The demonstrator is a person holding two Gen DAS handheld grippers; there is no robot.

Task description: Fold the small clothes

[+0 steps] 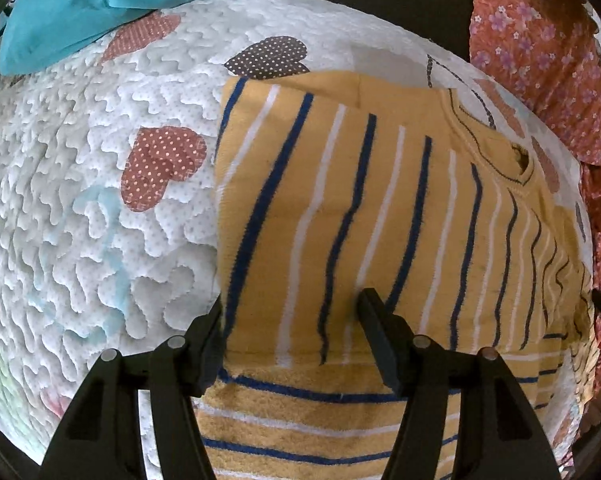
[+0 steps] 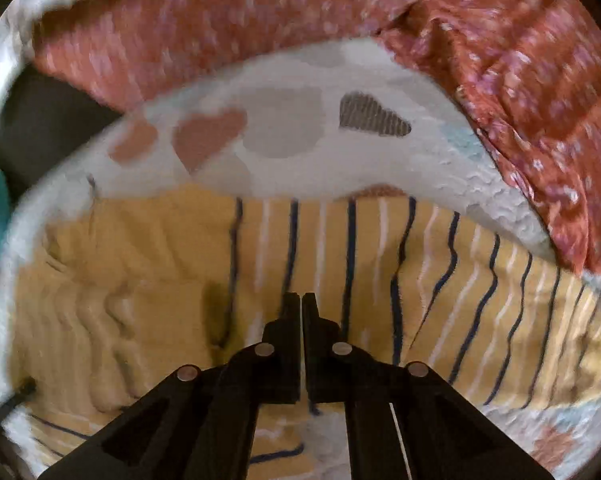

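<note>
On the white quilted heart-print bedspread lies the yellow knit top with blue and white stripes, one flap already turned over, probably mid-fold. Left gripper points steeply down, spread astride its folded edge; right gripper, pressed together, pinches nothing visible.
</note>
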